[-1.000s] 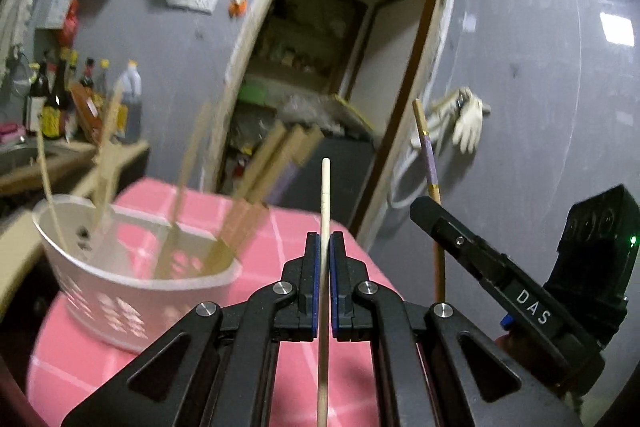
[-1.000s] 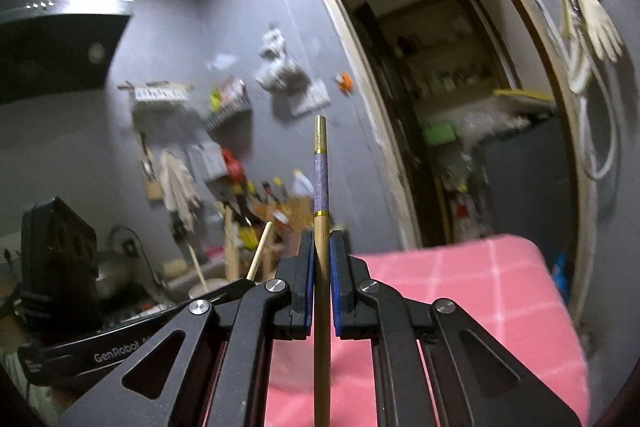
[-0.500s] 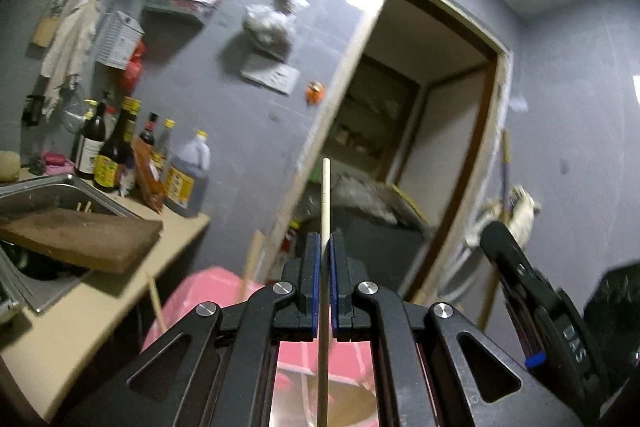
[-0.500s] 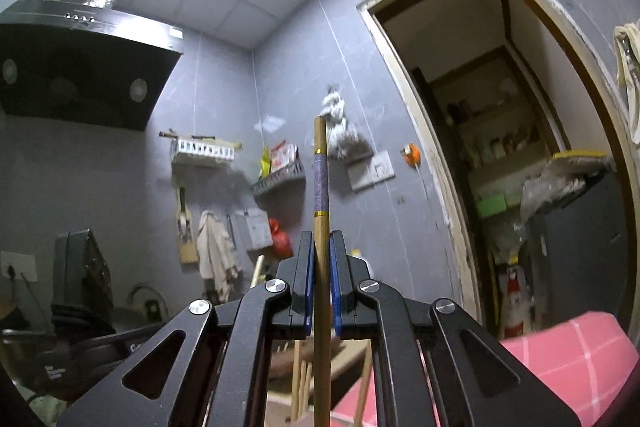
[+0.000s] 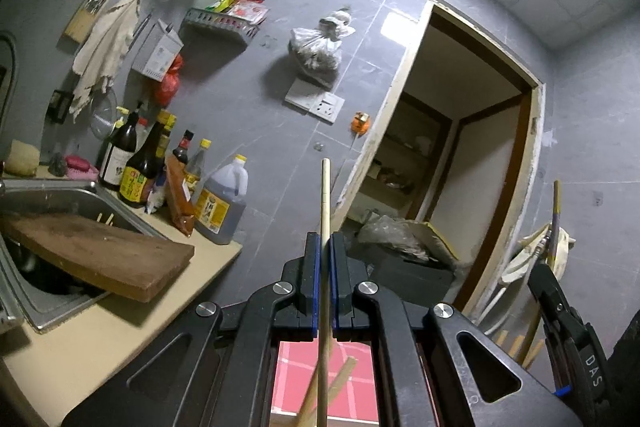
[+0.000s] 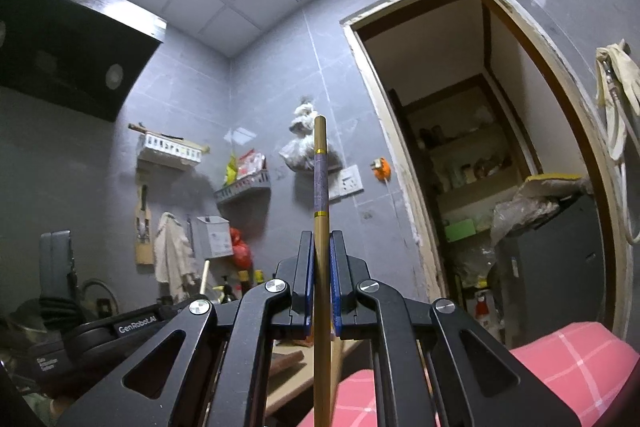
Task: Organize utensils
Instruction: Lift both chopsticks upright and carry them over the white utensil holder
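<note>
While the left gripper [image 5: 325,247] pinches a plain wooden chopstick [image 5: 325,195] upright between its fingers, only its view shows the sink [image 5: 60,203], cutting board [image 5: 100,255] and bottles [image 5: 144,167] on the counter [image 5: 120,323]. The right gripper [image 6: 322,247] clamps a purple-banded chopstick [image 6: 321,183]; its view alone shows the range hood [image 6: 68,51].

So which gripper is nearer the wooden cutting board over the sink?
Left. The left gripper, shut on a plain chopstick, is beside the cutting board. The right gripper, holding a purple-banded chopstick, sits further out on the far side of the left one.
</note>
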Available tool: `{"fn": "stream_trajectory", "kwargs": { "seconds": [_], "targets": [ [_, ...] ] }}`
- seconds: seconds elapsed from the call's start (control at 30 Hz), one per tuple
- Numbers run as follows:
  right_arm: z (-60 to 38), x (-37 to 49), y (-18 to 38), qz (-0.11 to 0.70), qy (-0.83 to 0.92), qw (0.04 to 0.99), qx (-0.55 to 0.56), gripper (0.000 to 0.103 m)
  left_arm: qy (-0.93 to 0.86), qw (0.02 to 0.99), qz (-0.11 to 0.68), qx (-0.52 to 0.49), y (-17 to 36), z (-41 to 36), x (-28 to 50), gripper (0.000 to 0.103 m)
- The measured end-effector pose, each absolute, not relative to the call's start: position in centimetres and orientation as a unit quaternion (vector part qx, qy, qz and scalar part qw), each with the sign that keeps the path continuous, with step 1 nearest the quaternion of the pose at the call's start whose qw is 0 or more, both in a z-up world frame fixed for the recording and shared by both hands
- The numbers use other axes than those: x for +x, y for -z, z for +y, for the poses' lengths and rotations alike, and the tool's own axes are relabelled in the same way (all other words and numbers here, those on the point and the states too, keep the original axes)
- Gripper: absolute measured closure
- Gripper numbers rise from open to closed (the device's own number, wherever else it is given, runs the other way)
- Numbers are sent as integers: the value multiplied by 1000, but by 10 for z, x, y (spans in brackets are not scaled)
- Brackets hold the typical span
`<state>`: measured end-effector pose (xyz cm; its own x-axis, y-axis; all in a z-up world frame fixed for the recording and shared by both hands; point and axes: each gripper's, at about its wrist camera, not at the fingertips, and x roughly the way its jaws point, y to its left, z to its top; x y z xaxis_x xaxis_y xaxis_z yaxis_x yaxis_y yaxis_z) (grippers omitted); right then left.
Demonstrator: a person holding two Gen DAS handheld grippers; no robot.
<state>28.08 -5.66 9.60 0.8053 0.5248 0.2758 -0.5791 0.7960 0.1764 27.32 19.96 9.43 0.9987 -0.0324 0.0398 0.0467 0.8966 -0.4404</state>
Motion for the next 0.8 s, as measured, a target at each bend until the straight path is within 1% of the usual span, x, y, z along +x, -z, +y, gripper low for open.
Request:
{"fn": "stream_trajectory", "kwargs": {
  "seconds": [0.8],
  "targets": [
    [-43, 278, -67, -83, -288, 950, 90, 98, 4, 981, 13, -192, -51, 168, 268, 101]
  ]
}}
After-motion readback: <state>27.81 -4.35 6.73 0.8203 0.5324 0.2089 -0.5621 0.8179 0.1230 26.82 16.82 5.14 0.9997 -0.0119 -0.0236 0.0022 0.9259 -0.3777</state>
